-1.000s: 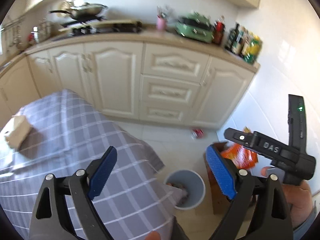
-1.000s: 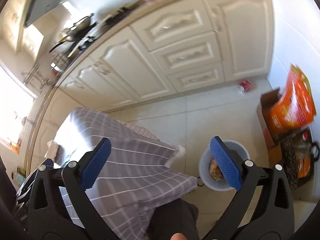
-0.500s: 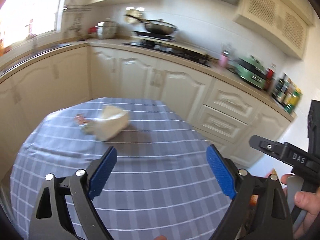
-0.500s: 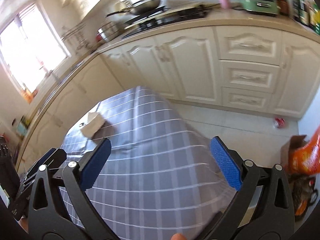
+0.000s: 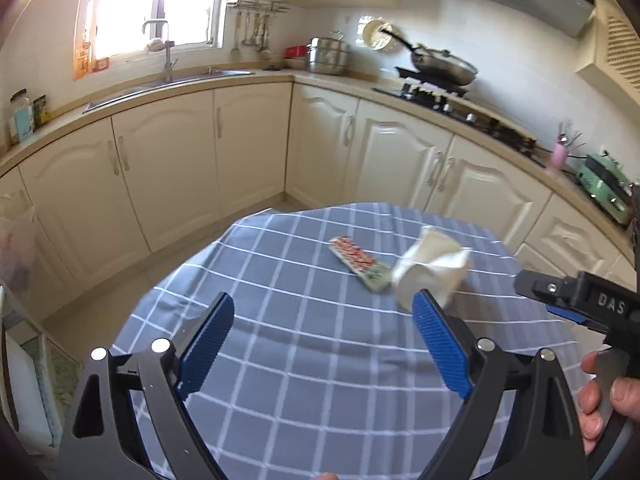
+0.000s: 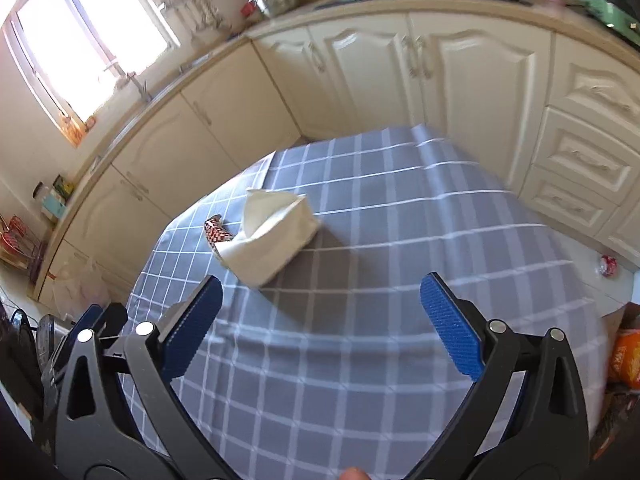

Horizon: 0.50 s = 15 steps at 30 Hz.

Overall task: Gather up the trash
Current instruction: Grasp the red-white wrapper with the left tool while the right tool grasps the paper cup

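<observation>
On the bench (image 5: 280, 360): wrapper (image 5: 359, 257) and crumpled paper bag (image 5: 432, 270), both uncollected; left hand-held gripper (image 5: 324, 344) and right hand-held gripper (image 6: 322, 322) both spread apart, empty; pickup not begun.

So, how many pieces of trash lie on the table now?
2. A white crumpled paper lies near the middle of the checked cloth. A flat patterned wrapper lies beside it, touching it. More may be hidden behind the paper.
</observation>
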Each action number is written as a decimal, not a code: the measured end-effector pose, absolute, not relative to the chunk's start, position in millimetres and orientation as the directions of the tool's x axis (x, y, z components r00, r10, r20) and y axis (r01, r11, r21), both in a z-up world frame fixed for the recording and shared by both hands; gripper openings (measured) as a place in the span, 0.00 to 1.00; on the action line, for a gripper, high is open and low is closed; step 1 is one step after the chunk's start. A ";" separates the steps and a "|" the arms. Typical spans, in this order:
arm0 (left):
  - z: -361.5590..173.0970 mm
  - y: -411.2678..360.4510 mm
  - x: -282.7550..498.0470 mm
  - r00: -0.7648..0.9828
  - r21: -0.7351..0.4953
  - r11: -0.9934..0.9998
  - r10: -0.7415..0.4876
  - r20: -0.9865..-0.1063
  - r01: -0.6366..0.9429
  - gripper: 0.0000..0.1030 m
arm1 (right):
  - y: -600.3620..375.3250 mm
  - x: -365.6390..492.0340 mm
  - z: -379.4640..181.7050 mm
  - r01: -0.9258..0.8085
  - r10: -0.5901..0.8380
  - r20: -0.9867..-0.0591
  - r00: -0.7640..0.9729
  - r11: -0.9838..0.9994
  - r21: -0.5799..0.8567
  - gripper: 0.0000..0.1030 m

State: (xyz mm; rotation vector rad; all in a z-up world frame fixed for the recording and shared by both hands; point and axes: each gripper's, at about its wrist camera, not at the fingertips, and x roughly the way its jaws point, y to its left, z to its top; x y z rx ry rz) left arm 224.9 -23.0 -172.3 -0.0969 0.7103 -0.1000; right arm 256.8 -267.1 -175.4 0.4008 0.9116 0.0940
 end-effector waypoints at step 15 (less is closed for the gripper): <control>-209.0 -34.6 302.3 0.686 -0.071 0.994 -0.106 -0.720 0.080 0.86 | -242.2 309.2 -206.0 0.118 0.318 -0.767 0.557 0.884 0.453 0.28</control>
